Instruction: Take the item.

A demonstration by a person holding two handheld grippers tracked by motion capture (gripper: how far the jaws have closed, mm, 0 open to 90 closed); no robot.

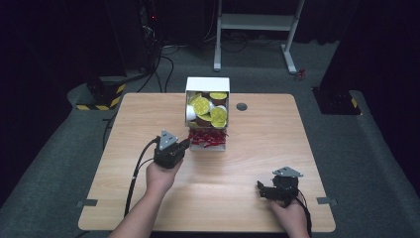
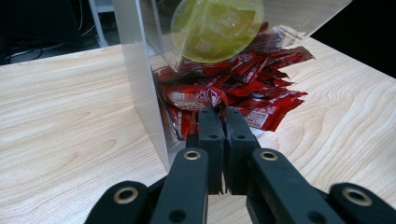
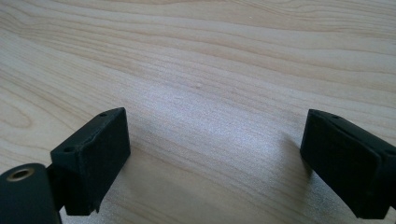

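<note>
Left gripper view: left tool [image 2: 223, 114] pinching a red packet [image 2: 194, 97]

The high view is looking down on the table [image 1: 247, 163]; both gripper views are skimming its wood close up.

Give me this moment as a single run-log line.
left gripper: jaws shut on red sachet at dispenser box front | right gripper: jaws open, idle above table | yellow-lidded cups: in box

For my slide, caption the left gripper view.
Left gripper shut on a red packet at the clear dispenser's opening.
</note>
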